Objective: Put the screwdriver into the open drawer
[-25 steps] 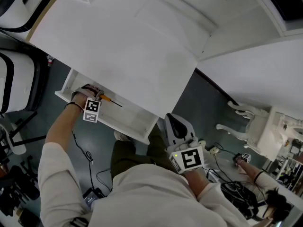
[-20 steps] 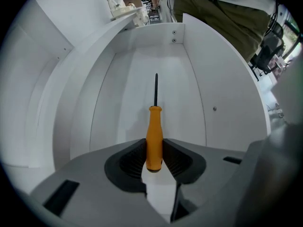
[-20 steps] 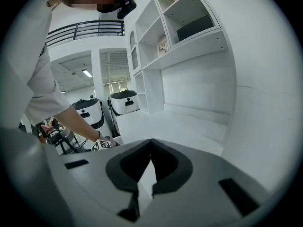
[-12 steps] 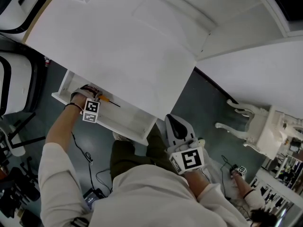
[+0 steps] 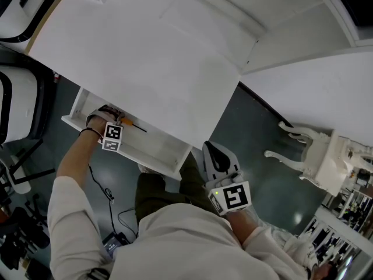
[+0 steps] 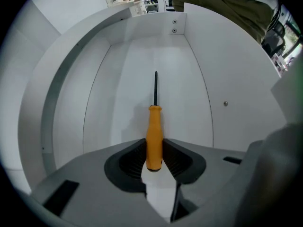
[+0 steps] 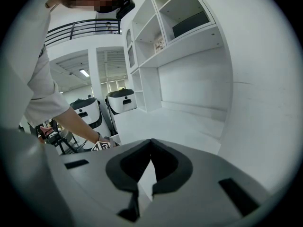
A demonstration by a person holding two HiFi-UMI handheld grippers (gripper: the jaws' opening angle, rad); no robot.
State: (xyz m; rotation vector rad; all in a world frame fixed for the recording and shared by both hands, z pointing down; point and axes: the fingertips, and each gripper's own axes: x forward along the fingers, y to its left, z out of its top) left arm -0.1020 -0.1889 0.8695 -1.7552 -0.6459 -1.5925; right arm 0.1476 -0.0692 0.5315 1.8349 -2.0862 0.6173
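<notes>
An orange-handled screwdriver [image 6: 154, 134] with a thin black shaft points away from me into the white open drawer [image 6: 156, 74]. My left gripper [image 6: 154, 150] is shut on the handle's rear end, inside the drawer. In the head view the left gripper [image 5: 119, 121] sits over the drawer [image 5: 152, 151] at the left, under the white desk, with the screwdriver [image 5: 133, 124] jutting to the right. My right gripper [image 5: 218, 156] hangs shut and empty by my lap; in the right gripper view its jaws [image 7: 151, 159] touch with nothing between them.
A white desk top [image 5: 145, 57] overhangs the drawer. White robot bodies [image 5: 20, 98] stand at the left. An ornate white chair [image 5: 317, 153] stands at the right. Cables [image 5: 111, 203] lie on the dark floor. Shelves [image 7: 170, 22] show in the right gripper view.
The view has shifted slightly. The left gripper stays in the drawer, holding the screwdriver. A hand seen at the lower right earlier has moved out of sight.
</notes>
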